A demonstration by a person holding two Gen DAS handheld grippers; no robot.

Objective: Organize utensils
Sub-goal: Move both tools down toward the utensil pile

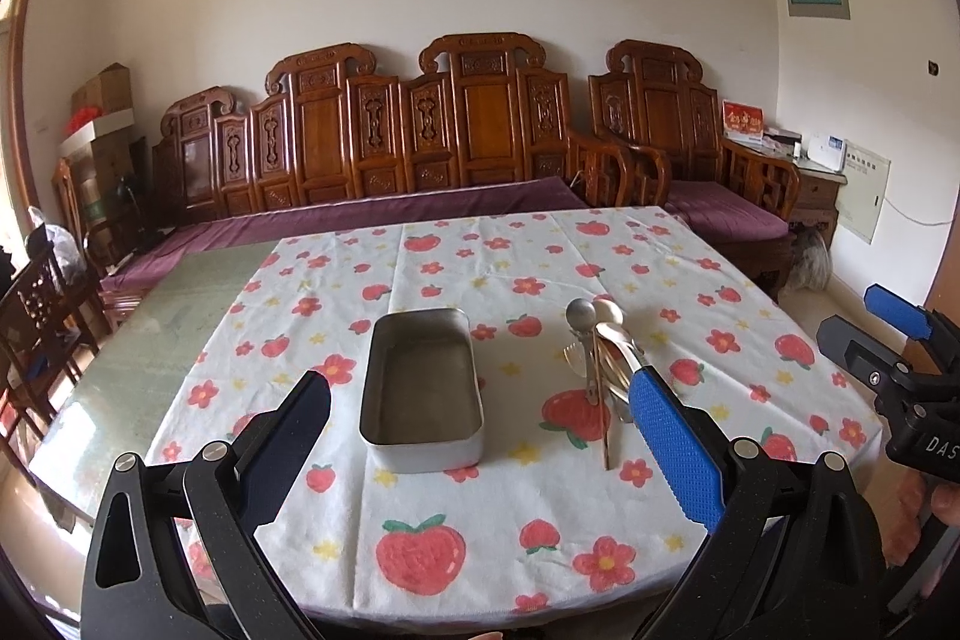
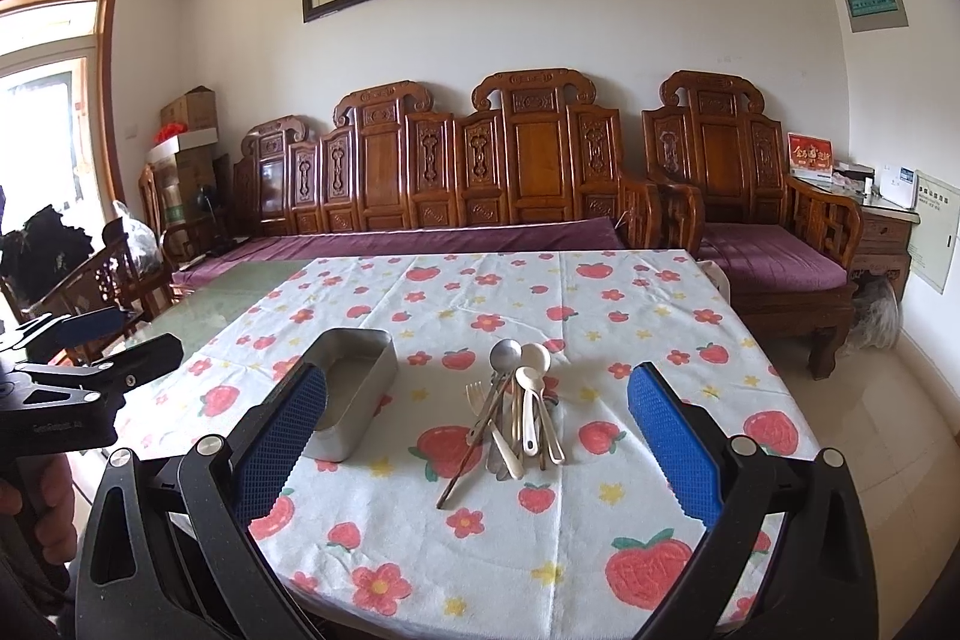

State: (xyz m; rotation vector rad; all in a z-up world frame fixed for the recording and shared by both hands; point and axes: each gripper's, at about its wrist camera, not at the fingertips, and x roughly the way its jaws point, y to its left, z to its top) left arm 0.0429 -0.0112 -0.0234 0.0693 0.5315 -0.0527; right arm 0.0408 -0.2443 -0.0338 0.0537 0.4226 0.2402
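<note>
A pile of utensils (image 2: 519,415) lies on the strawberry-print tablecloth: metal and white spoons, a fork, chopsticks. It also shows in the left wrist view (image 1: 603,364), partly behind my left gripper's blue pad. An empty rectangular metal tin (image 1: 423,388) stands left of the pile; in the right wrist view the tin (image 2: 354,388) is partly hidden by a finger. My left gripper (image 1: 480,436) is open and empty, above the table in front of the tin. My right gripper (image 2: 477,436) is open and empty, in front of the pile.
The tablecloth (image 1: 480,538) covers the right part of a glass-topped table (image 1: 156,340). A carved wooden sofa (image 1: 420,142) with purple cushions stands behind the table. A wooden chair (image 1: 36,316) stands at the left. The other gripper shows at each view's edge.
</note>
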